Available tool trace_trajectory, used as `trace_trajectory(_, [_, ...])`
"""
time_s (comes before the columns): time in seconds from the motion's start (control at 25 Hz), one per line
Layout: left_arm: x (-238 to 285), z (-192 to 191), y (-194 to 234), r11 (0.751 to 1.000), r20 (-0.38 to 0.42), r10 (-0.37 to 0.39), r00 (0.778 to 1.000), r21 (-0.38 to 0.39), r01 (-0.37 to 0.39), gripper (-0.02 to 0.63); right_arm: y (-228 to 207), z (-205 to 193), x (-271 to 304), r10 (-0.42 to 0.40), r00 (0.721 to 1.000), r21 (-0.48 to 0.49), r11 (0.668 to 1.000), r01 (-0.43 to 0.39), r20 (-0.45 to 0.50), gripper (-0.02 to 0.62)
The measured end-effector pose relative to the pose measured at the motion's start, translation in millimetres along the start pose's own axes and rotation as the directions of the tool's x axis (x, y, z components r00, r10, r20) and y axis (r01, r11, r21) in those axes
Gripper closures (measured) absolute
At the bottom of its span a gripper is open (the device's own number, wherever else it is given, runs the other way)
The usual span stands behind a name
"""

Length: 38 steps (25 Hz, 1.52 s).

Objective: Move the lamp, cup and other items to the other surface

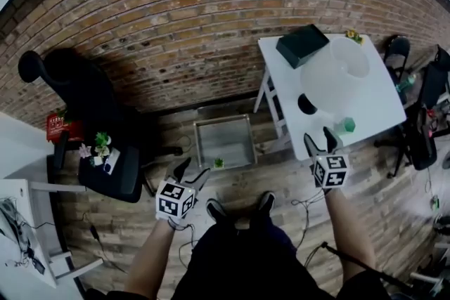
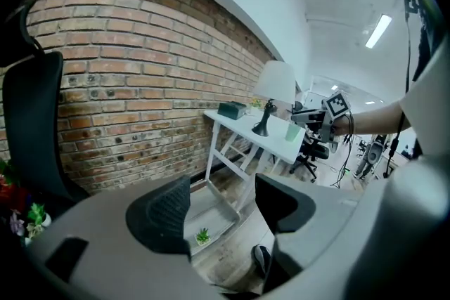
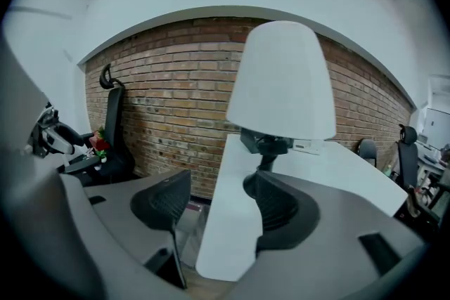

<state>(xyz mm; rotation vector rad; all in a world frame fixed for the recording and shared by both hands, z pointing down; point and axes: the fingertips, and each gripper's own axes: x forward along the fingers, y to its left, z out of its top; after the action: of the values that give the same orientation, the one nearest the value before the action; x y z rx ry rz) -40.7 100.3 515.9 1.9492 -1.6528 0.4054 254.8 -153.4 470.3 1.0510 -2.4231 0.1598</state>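
Right gripper (image 1: 320,142) hangs wide open and empty by the near edge of the white table (image 1: 278,74), lamp (image 1: 336,70) at its 12 o'clock, green cup (image 1: 344,126) just beside at 1, so a sloppy reach could knock the cup over or tip that top-heavy lamp, and the left gripper (image 1: 191,173) is open and empty too.

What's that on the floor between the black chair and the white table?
A shallow metal tray holding a small green plant, seen in the head view.

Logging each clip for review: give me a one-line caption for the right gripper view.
Open right gripper at the edge of the white table, facing the white-shaded lamp, brick wall behind.
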Motion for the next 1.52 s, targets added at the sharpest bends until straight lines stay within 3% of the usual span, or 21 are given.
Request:
trace_trajectory(0.32, [-57, -30, 59, 0.999, 0.020, 0.028, 0.999, -0.024, -0.028, 0.321, 127, 1, 23, 0.115, 0.993, -0.065, 0.991, -0.116, -0.019, 0.304])
trace_trajectory(0.6, [-80, -48, 74, 0.999, 0.031, 0.030, 0.999, -0.025, -0.029, 0.321, 213, -19, 32, 0.250, 0.961, -0.152, 0.952, -0.266, -0.118, 0.302])
trace_trajectory(0.8, [-87, -73, 72, 0.999, 0.004, 0.032, 0.999, -0.044, -0.032, 0.321, 280, -47, 52, 0.371, 0.906, -0.227, 0.883, -0.411, -0.202, 0.304])
trace_trajectory(1.04, [-81, -91, 72, 0.998, -0.033, 0.057, 0.998, -0.026, -0.058, 0.319, 335, -104, 84, 0.473, 0.817, -0.280, 0.777, -0.563, -0.331, 0.304])
trace_trajectory(1.24, [-49, -124, 90, 0.988, -0.087, 0.108, 0.990, -0.105, -0.117, 0.322, 349, -158, 122, 0.510, 0.768, -0.213, 0.761, -0.613, -0.388, 0.310])
trace_trajectory(1.36, [-22, -139, 96, 0.986, -0.121, 0.113, 0.986, -0.107, -0.126, 0.324, 351, -191, 152, 0.528, 0.740, -0.190, 0.745, -0.639, -0.417, 0.304])
trace_trajectory(1.52, [10, -157, 99, 0.986, -0.154, 0.120, 0.981, -0.101, -0.136, 0.324, 351, -235, 189, 0.537, 0.702, -0.260, 0.675, -0.690, -0.468, 0.302])
